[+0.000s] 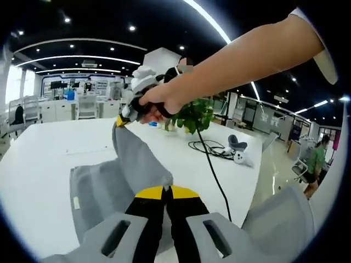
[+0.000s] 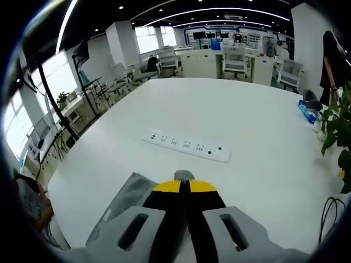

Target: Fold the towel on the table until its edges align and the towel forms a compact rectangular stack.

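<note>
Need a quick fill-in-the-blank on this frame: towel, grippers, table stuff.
1. Both grippers are shut on the grey ____.
2. The left gripper and right gripper have ____ jaw tips.
3. The white power strip lies on the ____.
4. The black cable runs past a green ____.

Missing: towel; yellow; table; plant

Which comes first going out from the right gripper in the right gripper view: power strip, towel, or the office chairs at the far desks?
1. Towel, clamped in the right gripper.
2. Power strip, mid-table ahead.
3. Office chairs, beyond the table's far edge.
</note>
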